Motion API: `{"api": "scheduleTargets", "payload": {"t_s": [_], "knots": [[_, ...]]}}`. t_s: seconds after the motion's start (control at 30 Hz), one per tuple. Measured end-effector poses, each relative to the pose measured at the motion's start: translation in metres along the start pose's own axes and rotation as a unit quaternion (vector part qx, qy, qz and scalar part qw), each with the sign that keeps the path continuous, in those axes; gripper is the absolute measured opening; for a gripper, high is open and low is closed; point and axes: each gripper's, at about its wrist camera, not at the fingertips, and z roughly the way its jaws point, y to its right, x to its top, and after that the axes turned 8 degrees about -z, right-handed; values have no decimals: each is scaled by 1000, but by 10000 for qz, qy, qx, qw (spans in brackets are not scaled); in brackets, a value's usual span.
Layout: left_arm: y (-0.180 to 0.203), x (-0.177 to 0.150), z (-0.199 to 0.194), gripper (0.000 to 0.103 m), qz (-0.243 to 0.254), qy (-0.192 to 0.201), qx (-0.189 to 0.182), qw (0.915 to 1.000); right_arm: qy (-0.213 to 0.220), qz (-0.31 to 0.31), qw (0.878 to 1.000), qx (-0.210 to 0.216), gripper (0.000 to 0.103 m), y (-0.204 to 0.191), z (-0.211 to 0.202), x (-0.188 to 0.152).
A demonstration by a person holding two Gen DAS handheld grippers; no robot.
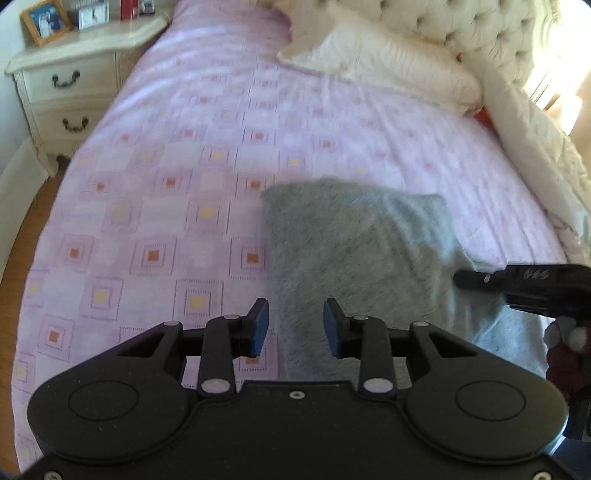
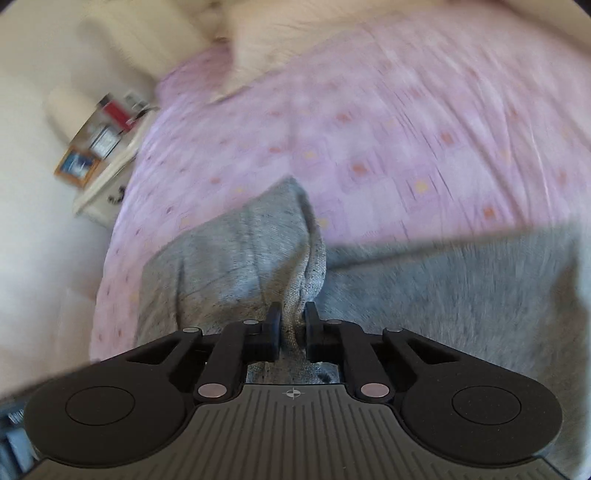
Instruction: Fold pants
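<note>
Grey pants (image 1: 354, 251) lie on the pink patterned bedspread (image 1: 177, 177), partly folded, blurred by motion. My left gripper (image 1: 295, 328) is open and empty, hovering over the near edge of the pants. My right gripper (image 2: 293, 328) is shut on a bunched fold of the grey pants (image 2: 236, 251) and lifts that fabric above the bed. The right gripper also shows in the left wrist view (image 1: 524, 284), at the right edge of the pants.
Cream pillows (image 1: 384, 62) and a tufted headboard (image 1: 476, 26) are at the bed's far end. A cream nightstand (image 1: 70, 81) with a photo frame and clock stands left of the bed. Wooden floor (image 1: 29, 221) runs along the left side.
</note>
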Motion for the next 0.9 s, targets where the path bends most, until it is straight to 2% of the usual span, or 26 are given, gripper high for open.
{"api": "scheduleTargets", "payload": {"t_s": [0.17, 0.27, 0.4, 0.47, 0.57, 0.77, 0.9], "knots": [[10, -17, -33, 41, 21, 82, -307, 9995, 560, -74, 9977, 375, 11, -25, -50, 15], [23, -48, -61, 49, 144, 286, -374, 9988, 760, -268, 9961, 366, 11, -40, -67, 26], [46, -89, -76, 51, 266, 499, -471, 9973, 804, -378, 9950, 465, 11, -43, -76, 33], [61, -104, -69, 52, 476, 526, -436, 9965, 767, -396, 9951, 480, 11, -43, -75, 35], [80, -114, -46, 53, 736, 305, -414, 9960, 737, -411, 9953, 477, 11, -41, -76, 34], [83, -103, -18, 53, 374, 177, -406, 9983, 868, -187, 9949, 479, 11, -26, -94, 27], [67, -95, 13, 53, 14, -443, -73, 9990, 966, -83, 9951, 199, 11, -2, -118, 23]]}}
